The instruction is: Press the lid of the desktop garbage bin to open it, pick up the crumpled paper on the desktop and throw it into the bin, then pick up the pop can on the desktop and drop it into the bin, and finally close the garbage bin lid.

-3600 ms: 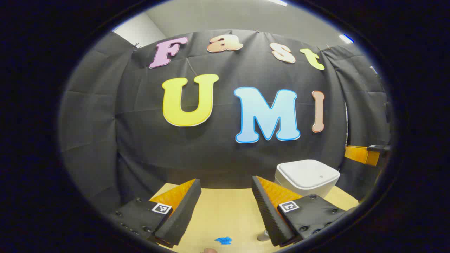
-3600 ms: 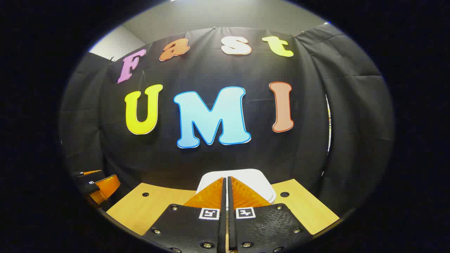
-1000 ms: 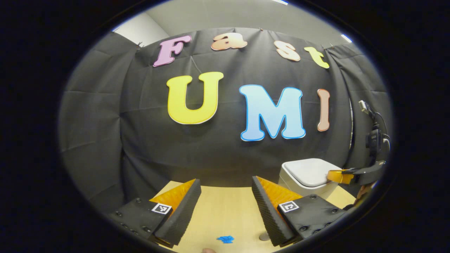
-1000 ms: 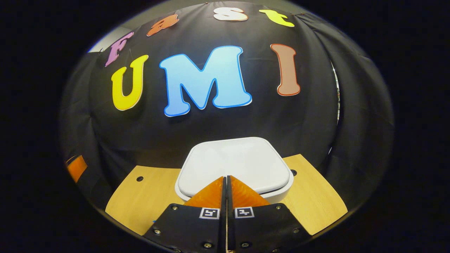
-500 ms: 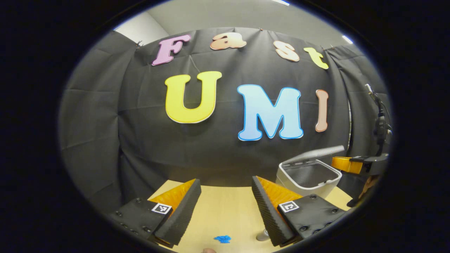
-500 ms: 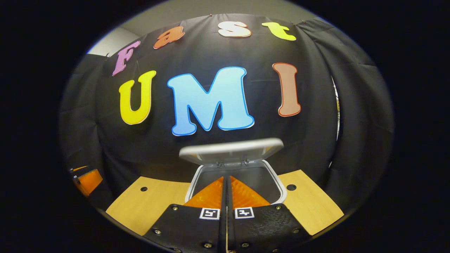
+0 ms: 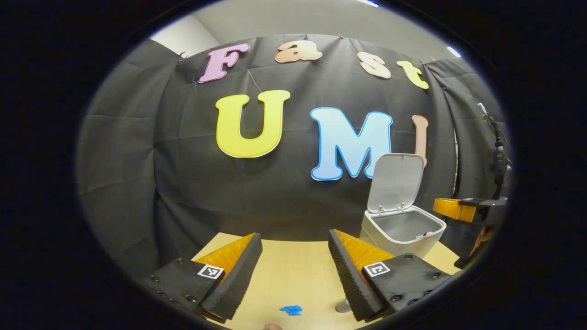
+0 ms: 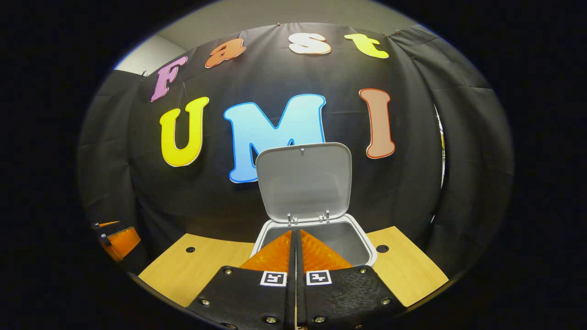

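Left gripper view: blue scrap (image 7: 292,310) on desk (image 7: 293,275)

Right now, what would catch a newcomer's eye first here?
The white bin at the back of the wooden table, its lid standing upright and open. The right hand-held gripper, shut, points at the bin's mouth. The left one hangs open over a small blue scrap.

One bin (image 8: 364,250), one lid (image 8: 303,181), one blue scrap (image 7: 292,310), two claws (image 7: 293,263) (image 8: 295,250).
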Demonstrator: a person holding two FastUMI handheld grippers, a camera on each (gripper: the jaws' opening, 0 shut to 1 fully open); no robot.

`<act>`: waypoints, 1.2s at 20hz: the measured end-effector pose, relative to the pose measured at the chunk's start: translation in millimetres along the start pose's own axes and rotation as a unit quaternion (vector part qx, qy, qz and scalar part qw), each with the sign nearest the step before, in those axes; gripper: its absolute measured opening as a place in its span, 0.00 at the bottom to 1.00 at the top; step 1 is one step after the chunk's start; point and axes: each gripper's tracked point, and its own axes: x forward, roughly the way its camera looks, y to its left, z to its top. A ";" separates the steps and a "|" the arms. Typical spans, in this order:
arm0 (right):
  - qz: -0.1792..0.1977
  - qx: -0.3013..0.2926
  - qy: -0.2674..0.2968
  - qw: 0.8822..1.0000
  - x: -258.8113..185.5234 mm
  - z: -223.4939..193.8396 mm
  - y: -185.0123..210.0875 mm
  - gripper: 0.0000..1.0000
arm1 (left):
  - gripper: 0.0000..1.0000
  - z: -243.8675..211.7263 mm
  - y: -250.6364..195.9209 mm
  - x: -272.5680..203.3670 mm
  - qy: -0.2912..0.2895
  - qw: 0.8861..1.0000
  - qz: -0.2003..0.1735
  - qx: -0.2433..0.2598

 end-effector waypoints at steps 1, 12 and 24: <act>0.000 0.002 0.000 1.000 0.3 -0.4 0.8 0.01 | 0.95 -0.9 0.0 0.3 0.001 1.000 -0.002 0.001; 0.004 0.014 -0.028 1.000 -5.9 14.1 1.4 0.94 | 0.96 -24.9 8.7 5.5 0.024 1.000 -0.002 -0.008; -0.006 -0.016 -0.012 1.000 -19.7 6.7 -0.2 0.95 | 0.96 -123.9 20.3 24.1 0.086 0.996 -0.008 -0.019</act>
